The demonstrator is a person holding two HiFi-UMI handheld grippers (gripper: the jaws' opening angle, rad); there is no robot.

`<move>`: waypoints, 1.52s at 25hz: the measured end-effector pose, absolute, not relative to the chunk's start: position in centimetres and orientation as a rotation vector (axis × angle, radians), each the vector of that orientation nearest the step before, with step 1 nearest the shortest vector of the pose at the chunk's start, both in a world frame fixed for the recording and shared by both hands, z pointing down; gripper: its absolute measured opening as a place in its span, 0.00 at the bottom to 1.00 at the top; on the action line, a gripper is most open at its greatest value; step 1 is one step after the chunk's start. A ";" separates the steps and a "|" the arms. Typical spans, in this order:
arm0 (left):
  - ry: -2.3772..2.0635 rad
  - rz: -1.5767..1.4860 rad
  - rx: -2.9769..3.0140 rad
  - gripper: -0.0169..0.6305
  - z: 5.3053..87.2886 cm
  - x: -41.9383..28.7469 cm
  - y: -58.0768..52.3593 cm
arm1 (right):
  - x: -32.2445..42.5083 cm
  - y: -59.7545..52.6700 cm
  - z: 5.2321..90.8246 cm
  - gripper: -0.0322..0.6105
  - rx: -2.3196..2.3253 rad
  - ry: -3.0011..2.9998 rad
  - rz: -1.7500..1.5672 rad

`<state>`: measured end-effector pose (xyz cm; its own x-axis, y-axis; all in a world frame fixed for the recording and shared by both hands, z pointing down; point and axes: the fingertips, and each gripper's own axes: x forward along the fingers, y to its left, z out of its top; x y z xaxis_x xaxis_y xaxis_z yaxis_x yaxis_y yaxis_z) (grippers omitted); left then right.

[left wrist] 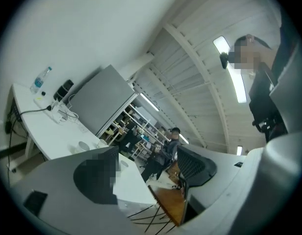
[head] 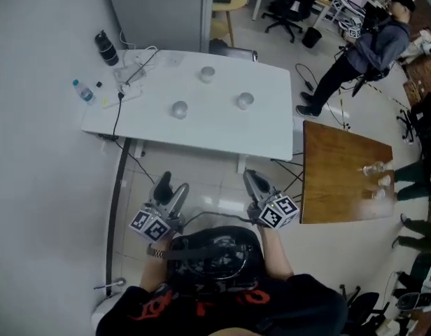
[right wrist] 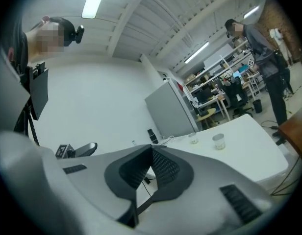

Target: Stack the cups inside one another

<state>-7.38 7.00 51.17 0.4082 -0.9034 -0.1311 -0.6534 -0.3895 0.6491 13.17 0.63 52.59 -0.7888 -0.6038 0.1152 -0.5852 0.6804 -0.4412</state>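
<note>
So, three cups sit on the white table, each apart from the others, none nested yet: the near-left cup, the near-right cup, and the far cup behind and between those two. They look upright, mouths up, though they are small in my views. I hold both claws close to my body, short of the table's near edge and well apart from any cup. The left claw stands wide with nothing between its jaws. The right claw is pressed closed and empty. The key relation: the cups lie ahead, past the table edge, with the near-left cup roughly in line with the left claw and the near-right cup with the right claw. I judge the left, being wide, is readier for a first grab; the right would need to spread its jaws first
</note>
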 end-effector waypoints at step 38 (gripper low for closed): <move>-1.402 -0.327 2.074 0.69 54.1 -17.2 -24.0 | 13.9 -38.1 78.0 0.75 -1.688 3.161 -0.920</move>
<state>-17.17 -24.03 54.14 0.4096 -0.9032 0.1281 -0.7532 -0.2556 0.6061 13.87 -38.13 78.04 -0.4634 -0.5887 0.6623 -0.8523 0.5008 -0.1511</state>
